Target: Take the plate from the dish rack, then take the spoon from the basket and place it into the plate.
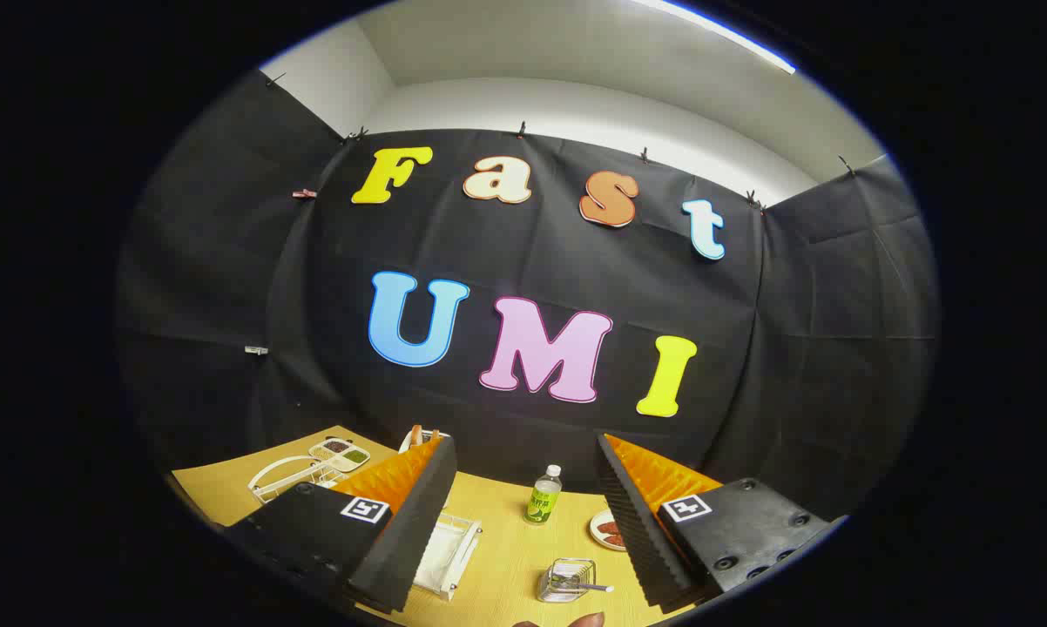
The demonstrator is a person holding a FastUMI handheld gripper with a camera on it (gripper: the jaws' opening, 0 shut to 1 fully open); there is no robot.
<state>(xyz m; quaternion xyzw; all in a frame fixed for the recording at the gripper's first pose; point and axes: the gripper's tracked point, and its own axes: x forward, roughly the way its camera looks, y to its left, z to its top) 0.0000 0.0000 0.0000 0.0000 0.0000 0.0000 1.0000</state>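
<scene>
- The gripper [523,514] is held high over the wooden table [506,557], fingers spread wide apart with nothing clamped between them.
- The dish rack [449,549] is seen just beside the left finger, at about 7 o'clock from the gap's middle. A pale flat thing stands in it, probably the plate [436,557], though it's half hidden so that's a guess.
- The basket [567,579], a small wire one, sits at roughly 5 o'clock between the fingers, with the spoon [589,586] handle poking out toward the right finger.
- A plate like that is likely stiff, smooth and a bit slippery, and breakable if dropped, so it's best pinched on the upper rim and lifted straight up out of the rack.
- The spoon is probably light and rigid; the exposed handle looks like the obvious spot to be grabbed.
- A bottle [543,495] is stood beyond the basket at 12 o'clock; a snack dish [606,529] is near the right finger.
</scene>
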